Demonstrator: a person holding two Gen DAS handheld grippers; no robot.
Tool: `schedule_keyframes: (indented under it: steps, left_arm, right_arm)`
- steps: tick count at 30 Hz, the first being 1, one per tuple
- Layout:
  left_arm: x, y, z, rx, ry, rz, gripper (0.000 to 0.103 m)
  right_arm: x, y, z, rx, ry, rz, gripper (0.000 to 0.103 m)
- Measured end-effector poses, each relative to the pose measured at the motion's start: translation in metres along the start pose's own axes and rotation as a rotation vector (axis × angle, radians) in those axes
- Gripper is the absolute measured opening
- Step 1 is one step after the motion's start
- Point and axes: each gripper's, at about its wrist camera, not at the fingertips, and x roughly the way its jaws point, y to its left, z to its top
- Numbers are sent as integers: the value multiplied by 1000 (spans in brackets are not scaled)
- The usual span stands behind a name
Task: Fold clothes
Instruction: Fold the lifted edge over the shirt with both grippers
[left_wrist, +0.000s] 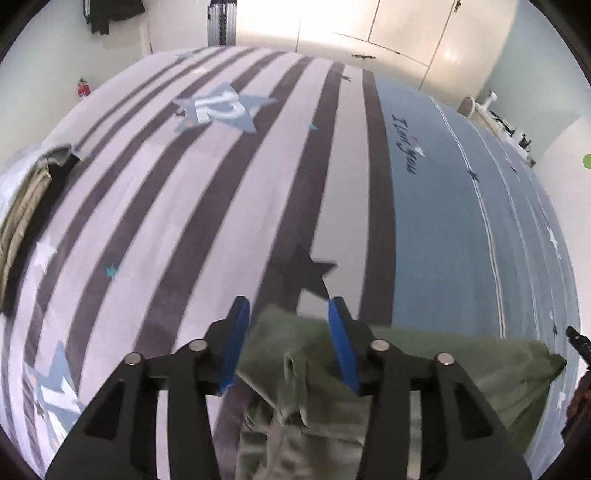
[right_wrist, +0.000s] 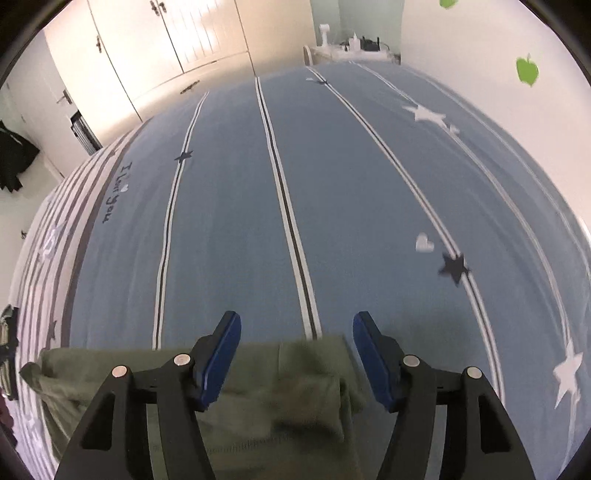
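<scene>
An olive green garment (left_wrist: 295, 369) lies on the bed, its folded edge running to the right toward a corner. My left gripper (left_wrist: 288, 306) is open over its bunched left end; the cloth sits between the blue pads (left_wrist: 236, 332) without being pinched. In the right wrist view the same green garment (right_wrist: 288, 376) lies flat on the blue part of the cover. My right gripper (right_wrist: 295, 321) is open over its right end, and both pads stand clear of the cloth.
The bed cover (left_wrist: 221, 184) has grey and white stripes on the left and blue (right_wrist: 332, 184) on the right. A pile of folded clothes (left_wrist: 22, 206) sits at the bed's left edge. White wardrobe doors (right_wrist: 166, 44) and a cluttered small table (right_wrist: 354, 48) stand beyond the bed.
</scene>
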Motion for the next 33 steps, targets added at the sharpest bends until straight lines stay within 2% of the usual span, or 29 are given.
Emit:
schedule_keyframes:
  steps: [2, 5, 10, 15, 16, 17, 18, 19, 20, 27, 33]
  left_arm:
    - [2, 0, 2, 28, 4, 31, 43]
    - [-4, -2, -13, 97, 9, 81, 43]
    - [-24, -3, -56, 180, -11, 91, 43]
    - [-37, -10, -91, 219, -16, 55, 39]
    - [-39, -13, -97, 226, -14, 43, 30]
    - [-38, -16, -101, 229, -4, 22, 15]
    - [-37, -19, -104, 231, 9, 3, 8]
    - [-33, -22, -107, 232, 27, -5, 2]
    - [-28, -26, -110, 234, 44, -5, 2]
    - [1, -38, -116, 192, 110, -28, 1]
    - [8, -43, -89, 196, 72, -9, 1]
  right_arm:
    - [-1, 3, 4, -32, -6, -12, 59]
    - [-8, 7, -1, -91, -28, -29, 59]
    - [-27, 6, -46, -162, -28, -32, 59]
    - [-35, 2, -99, -189, 28, -25, 58]
    - [-35, 1, -109, -189, 42, -24, 49]
    - [-33, 0, -116, -185, 61, -26, 33]
    - [-31, -2, -122, -180, 82, -27, 25]
    - [-29, -1, -129, -184, 100, -25, 11]
    - [-25, 0, -136, -194, 118, -28, 5]
    - [-9, 10, -146, -211, 143, -18, 4]
    - [7, 14, -123, -219, 136, -5, 4]
